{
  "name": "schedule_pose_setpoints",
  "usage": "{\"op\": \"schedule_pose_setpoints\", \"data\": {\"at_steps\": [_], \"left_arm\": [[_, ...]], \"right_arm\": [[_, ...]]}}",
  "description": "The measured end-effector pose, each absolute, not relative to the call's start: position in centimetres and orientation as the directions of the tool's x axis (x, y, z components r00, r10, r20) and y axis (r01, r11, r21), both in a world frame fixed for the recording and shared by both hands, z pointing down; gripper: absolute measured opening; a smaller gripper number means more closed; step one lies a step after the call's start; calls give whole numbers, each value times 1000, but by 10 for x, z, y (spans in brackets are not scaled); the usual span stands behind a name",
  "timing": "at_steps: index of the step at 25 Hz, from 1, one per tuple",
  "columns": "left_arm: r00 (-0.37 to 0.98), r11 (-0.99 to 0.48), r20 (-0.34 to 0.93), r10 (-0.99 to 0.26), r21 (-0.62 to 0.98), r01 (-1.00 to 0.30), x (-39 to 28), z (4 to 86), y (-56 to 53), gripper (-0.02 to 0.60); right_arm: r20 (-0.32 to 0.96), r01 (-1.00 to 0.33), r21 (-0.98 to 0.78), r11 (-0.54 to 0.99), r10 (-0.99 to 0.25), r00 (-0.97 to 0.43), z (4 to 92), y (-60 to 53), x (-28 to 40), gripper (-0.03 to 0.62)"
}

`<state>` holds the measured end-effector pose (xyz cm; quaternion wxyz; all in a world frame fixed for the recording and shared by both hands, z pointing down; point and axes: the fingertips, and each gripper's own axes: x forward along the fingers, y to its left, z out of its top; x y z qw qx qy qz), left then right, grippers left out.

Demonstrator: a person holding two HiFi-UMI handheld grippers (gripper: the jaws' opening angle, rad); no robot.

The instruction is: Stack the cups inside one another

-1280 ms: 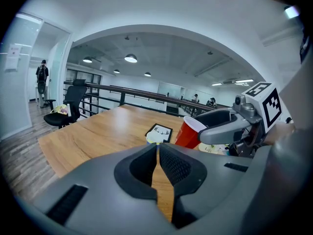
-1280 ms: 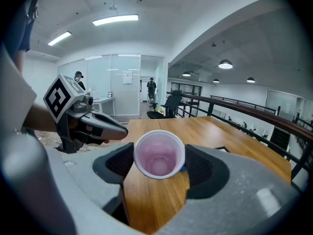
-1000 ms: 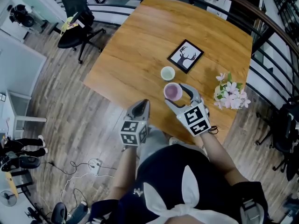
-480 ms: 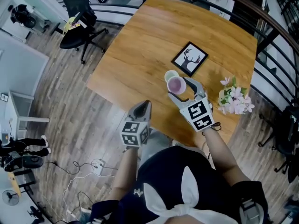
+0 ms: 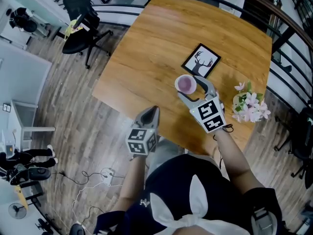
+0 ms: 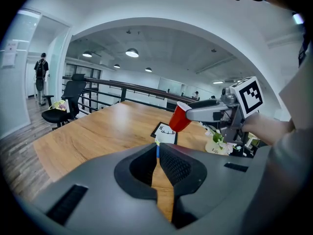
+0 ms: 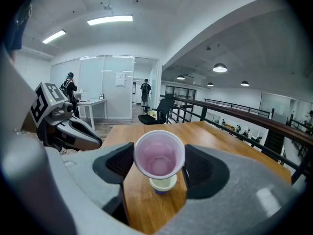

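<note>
A red cup [image 5: 186, 84] with a pale pink inside is gripped at its sides by my right gripper [image 5: 194, 89], which is shut on it. In the right gripper view the red cup [image 7: 159, 156] hangs between the jaws above a smaller pale cup [image 7: 163, 184] with a blue base that stands on the wooden table [image 5: 146, 48]. In the head view the red cup hides that cup. The left gripper view shows the red cup [image 6: 180, 117] tilted in the air. My left gripper [image 5: 148, 115] is shut and empty at the table's near edge.
A framed deer picture [image 5: 201, 60] lies just beyond the cups. A pot of pink flowers [image 5: 250, 104] stands to the right of my right gripper. An office chair [image 5: 80, 13] is on the floor at far left, and a railing runs behind the table.
My right gripper has carried the red cup away from me until it sits over the pale cup, which now shows no more in the head view. The left gripper has barely shifted.
</note>
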<state>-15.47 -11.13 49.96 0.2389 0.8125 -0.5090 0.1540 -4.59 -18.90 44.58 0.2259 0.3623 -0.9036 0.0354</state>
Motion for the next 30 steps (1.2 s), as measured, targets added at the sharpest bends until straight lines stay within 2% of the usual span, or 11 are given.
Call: {"op": "schedule_pose_setpoints", "data": {"at_steps": [11, 30], "left_arm": [[482, -417, 519, -705, 246, -875, -153, 510, -126, 20], [475, -381, 549, -688, 283, -880, -164, 533, -138, 20]], "right_arm": [[473, -681, 74, 729, -627, -619, 469, -213, -53, 324], [556, -681, 28, 732, -578, -598, 518, -230, -57, 328]]}}
